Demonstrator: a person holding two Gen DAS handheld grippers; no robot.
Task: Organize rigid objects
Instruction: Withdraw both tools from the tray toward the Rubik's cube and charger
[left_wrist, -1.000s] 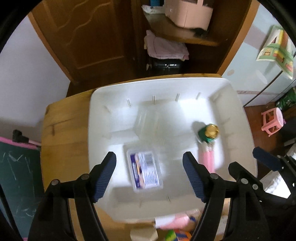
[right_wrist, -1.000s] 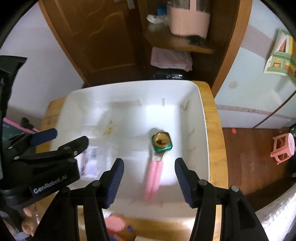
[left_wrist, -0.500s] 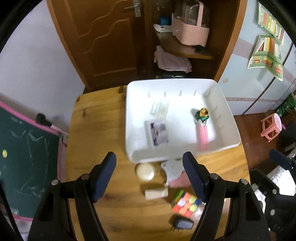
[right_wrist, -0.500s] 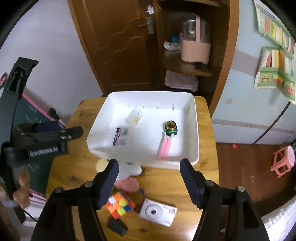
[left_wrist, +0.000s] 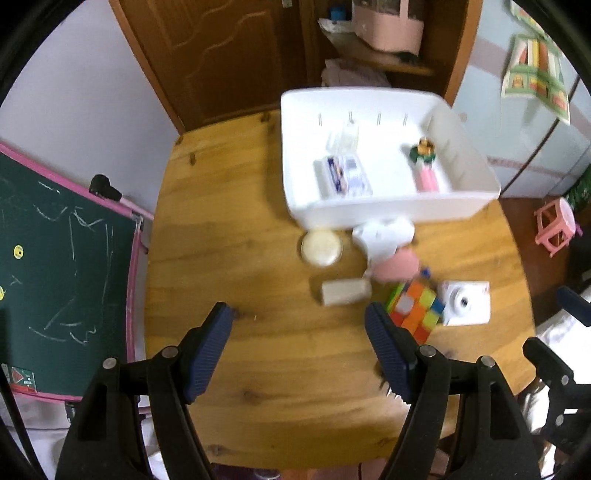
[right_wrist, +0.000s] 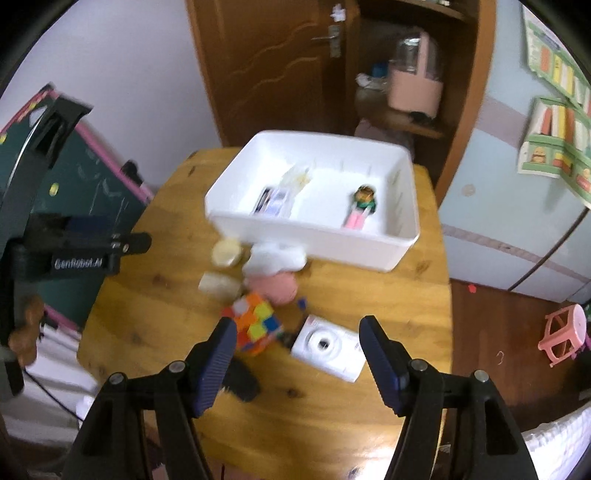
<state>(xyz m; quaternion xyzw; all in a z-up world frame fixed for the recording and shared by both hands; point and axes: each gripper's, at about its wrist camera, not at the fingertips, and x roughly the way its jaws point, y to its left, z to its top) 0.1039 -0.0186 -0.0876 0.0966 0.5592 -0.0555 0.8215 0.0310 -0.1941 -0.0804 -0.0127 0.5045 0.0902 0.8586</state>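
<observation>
Cube (right_wrist: 256, 323) just beyond left finger

Glossy wooden table (left_wrist: 258, 362) (white plastic bin (left_wrist: 388, 210)).

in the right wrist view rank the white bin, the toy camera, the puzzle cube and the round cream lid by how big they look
1. white bin, by far the largest.
2. toy camera.
3. puzzle cube, close to the camera in apparent size, so that order is unsure.
4. round cream lid, smallest, though it lies farther away.

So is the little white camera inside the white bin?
No, the white camera sits on the wooden table beside the colourful puzzle cube, outside the white bin.
</observation>
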